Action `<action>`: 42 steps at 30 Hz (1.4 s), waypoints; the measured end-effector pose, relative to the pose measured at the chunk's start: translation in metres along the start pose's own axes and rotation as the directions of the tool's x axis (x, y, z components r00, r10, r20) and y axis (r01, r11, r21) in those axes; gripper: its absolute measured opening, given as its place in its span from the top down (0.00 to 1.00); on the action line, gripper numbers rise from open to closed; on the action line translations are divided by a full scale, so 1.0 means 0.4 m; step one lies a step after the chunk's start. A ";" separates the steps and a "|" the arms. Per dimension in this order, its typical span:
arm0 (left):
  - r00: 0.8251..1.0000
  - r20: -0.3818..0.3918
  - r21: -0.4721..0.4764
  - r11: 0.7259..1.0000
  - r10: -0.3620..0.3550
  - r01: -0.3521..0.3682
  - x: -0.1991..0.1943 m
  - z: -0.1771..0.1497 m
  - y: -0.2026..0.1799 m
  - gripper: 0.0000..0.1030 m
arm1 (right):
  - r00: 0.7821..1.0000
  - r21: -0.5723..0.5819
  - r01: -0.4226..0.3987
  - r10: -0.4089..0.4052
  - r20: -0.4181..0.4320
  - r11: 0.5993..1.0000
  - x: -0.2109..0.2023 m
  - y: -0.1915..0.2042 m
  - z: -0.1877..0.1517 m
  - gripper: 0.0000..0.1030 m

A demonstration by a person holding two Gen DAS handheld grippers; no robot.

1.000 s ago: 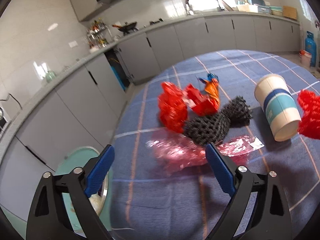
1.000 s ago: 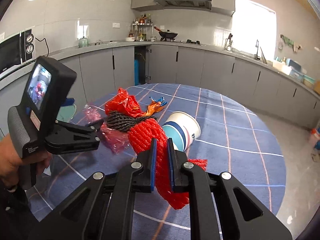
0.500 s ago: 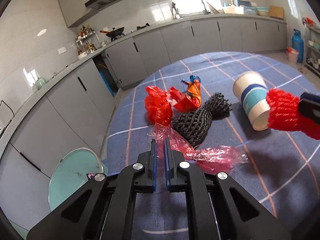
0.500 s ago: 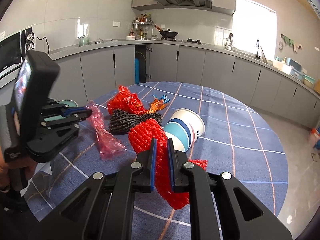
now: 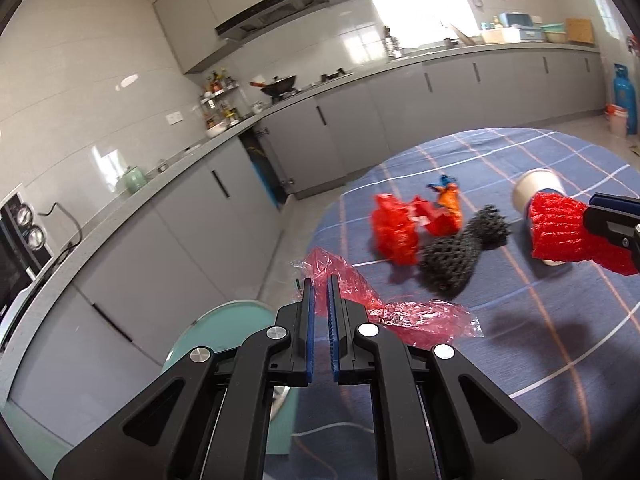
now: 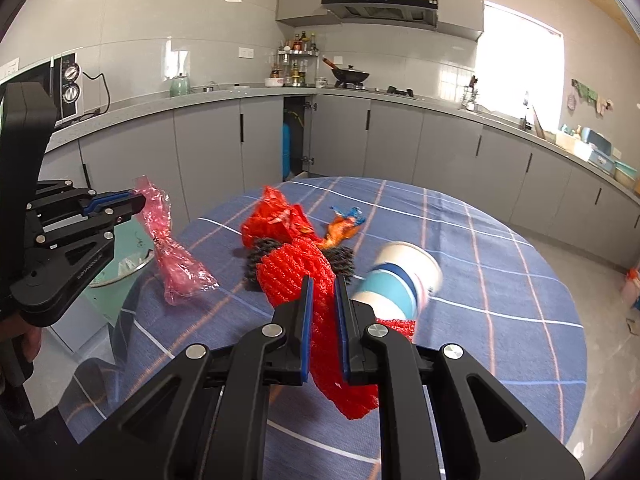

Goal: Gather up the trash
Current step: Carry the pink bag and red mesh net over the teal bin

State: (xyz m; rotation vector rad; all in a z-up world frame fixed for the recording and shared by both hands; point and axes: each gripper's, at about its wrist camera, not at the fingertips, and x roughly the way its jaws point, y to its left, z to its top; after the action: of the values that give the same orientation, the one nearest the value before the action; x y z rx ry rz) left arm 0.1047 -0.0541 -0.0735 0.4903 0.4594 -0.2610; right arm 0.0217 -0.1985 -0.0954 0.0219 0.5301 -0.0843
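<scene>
The left gripper [image 5: 320, 292] pinches the pink plastic wrapper [image 5: 416, 318], lifted at the table's [image 6: 500, 280] left edge above a teal bin [image 5: 224, 332]. The right gripper [image 6: 322, 292] pinches the red foam net [image 6: 296, 270]. Mid-table lie a black net [image 5: 452, 256], red bag [image 5: 394, 232] and tipped paper cup [image 6: 400, 280].

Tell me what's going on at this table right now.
A person is clearing trash with two handheld grippers. The left gripper is shut on a pink plastic wrapper, lifting it off the blue tablecloth. The right gripper is shut on a red foam net. A paper cup, black net and red bag remain.
</scene>
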 end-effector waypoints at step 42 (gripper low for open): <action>0.909 -0.156 -0.081 0.912 0.386 -0.401 0.121 -0.155 0.407 0.93 | 0.953 -0.213 -0.297 0.303 -0.004 0.931 0.221 0.417 0.185 0.88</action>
State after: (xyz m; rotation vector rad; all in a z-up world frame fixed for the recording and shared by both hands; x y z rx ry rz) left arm 0.1806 0.1098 -0.0816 0.4822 0.4945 0.1907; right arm 0.1493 -0.0420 -0.0762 -0.1056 0.4988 0.2717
